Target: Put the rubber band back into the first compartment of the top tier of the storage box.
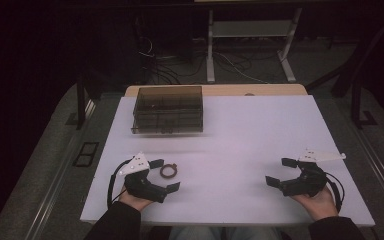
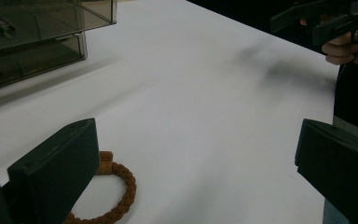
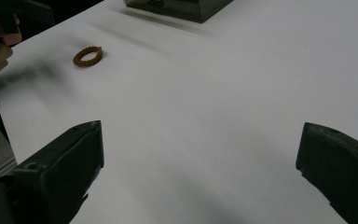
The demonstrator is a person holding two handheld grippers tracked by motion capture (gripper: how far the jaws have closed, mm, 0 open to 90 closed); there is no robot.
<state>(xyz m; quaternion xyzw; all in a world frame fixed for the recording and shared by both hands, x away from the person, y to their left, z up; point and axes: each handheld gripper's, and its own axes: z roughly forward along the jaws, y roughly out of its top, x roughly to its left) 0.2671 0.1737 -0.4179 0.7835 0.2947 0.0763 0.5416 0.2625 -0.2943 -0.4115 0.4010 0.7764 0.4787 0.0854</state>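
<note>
In the high view, the left hand-held gripper [image 1: 164,175] sits lower left of the frame with its jaws wide and nothing gripped. The ring [image 1: 168,171] lies flat on the white surface [image 1: 240,140] between them. The right hand-held gripper [image 1: 281,171], lower right, also gapes wide. A drawer box [image 1: 168,109] stands upper left.

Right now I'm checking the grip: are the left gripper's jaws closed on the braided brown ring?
No, the left gripper has its jaws wide open, with the braided brown ring lying loose on the white table.
</note>
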